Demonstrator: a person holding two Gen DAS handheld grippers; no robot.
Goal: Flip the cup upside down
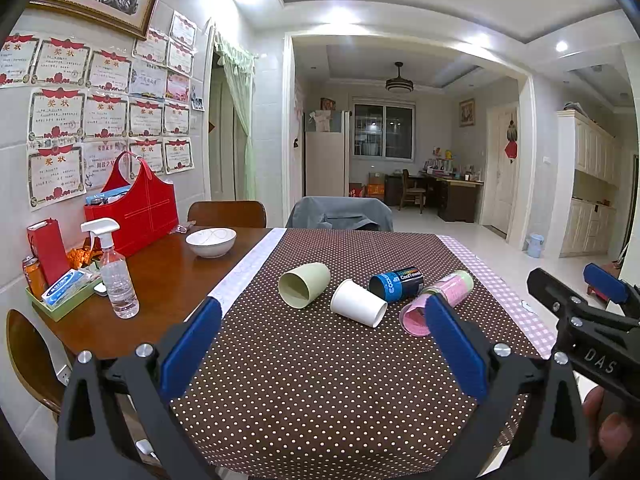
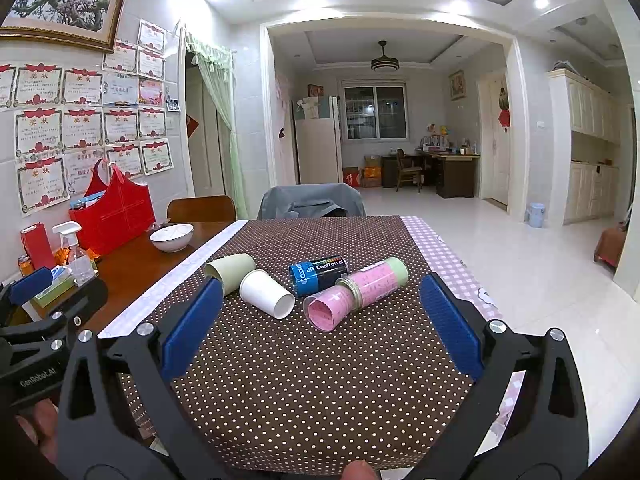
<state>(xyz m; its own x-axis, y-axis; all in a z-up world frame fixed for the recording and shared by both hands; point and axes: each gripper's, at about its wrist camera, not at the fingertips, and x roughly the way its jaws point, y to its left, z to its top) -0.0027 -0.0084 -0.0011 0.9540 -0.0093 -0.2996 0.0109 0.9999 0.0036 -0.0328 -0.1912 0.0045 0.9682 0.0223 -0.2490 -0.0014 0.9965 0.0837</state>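
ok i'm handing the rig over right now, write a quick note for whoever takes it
Left gripper: open, empty, held short of the cups.
Right gripper: open, empty, also short of them.
On the dotted cloth, all lying on their sides: green cup at the left, white paper cup beside it, blue CoolTowel can behind, and pink tube at the right.
Done: nothing, no cup has been grasped or set mouth down.
Left: pick a cup, likely the green or white one, grip it across its body, turn it and stand it mouth down on the cloth.
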